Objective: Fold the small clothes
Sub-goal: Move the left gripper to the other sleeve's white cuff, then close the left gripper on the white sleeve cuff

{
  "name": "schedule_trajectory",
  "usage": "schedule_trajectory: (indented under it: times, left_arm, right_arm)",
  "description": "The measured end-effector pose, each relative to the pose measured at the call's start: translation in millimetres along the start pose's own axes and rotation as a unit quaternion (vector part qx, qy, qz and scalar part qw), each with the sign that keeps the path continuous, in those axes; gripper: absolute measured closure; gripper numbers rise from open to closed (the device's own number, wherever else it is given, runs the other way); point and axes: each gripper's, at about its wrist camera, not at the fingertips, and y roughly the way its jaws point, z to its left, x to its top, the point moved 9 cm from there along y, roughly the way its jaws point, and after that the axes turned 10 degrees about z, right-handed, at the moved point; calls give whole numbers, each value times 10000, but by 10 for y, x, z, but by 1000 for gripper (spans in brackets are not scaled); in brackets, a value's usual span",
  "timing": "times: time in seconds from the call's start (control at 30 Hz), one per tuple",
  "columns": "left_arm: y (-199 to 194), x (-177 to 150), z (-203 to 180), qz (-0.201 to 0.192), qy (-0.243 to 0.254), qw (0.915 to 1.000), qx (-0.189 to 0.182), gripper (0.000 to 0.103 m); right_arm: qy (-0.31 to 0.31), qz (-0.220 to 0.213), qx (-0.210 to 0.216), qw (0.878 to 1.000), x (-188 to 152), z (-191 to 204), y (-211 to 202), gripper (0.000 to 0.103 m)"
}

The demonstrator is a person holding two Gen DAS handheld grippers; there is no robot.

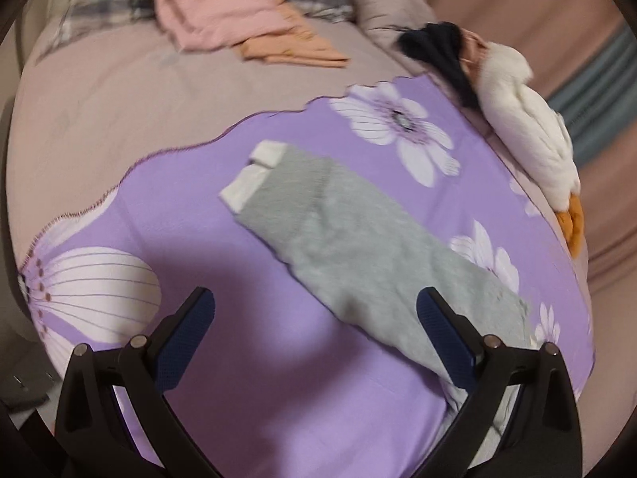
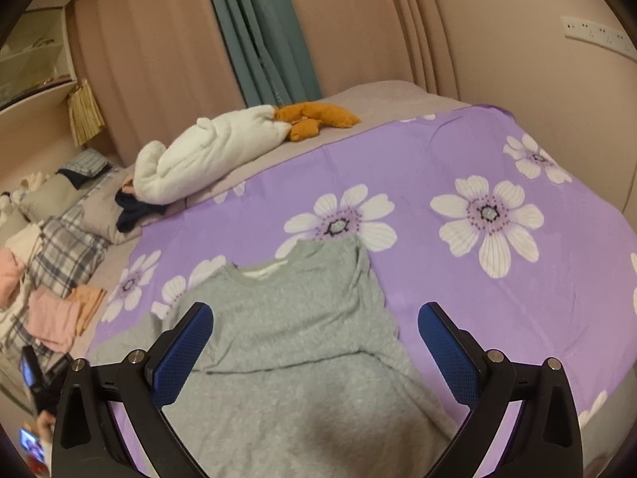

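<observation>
A bedroom with pale pink walls and a teal curtain (image 2: 262, 40): across the bed lies a purple bedspread printed with large white flowers (image 2: 458, 279), the working surface. On it rests the task's garment, a small grey knitted sweatshirt with white cuffs (image 2: 286, 338), neck opening toward the far side, one sleeve (image 1: 318, 215) drawn over the body with its pale cuffs at the far end. The left gripper (image 1: 314, 318) hovers above that sleeve with jaws spread wide and nothing between them; the right gripper (image 2: 314, 334) hangs over the chest, likewise wide and empty. At far left sits a stack of folded pink and peach clothes (image 2: 59, 314) (apparently finished pieces); a white plush goose with orange feet (image 2: 223, 147) sprawls along the far edge. The risk, by this reading: a pinch on the soft knit could catch the bedspread beneath and drag it, or take one layer only, so the fold slumps crooked.
</observation>
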Motion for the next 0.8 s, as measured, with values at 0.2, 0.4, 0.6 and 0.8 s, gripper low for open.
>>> schedule_trajectory:
  times: [0.2,0.4,0.6,0.8]
  left_arm:
    - [157,125,204,68,-322,9994,-93,9]
    - [213,288,259,-106,-444,9987,-241,18]
    - [271,422,325,-329,-676,9969,-239,59]
    - [242,447,325,-371,-660,9970,-167,85]
  right_arm:
    - [-105,147,-273,9995,-100,-31,36,1]
    - [28,165,-300,9994,-102,-56,43,1]
    - [-74,156,-355,9992,-112,7,67,1]
    - [-59,148,-366,9992,-115,15,60,1]
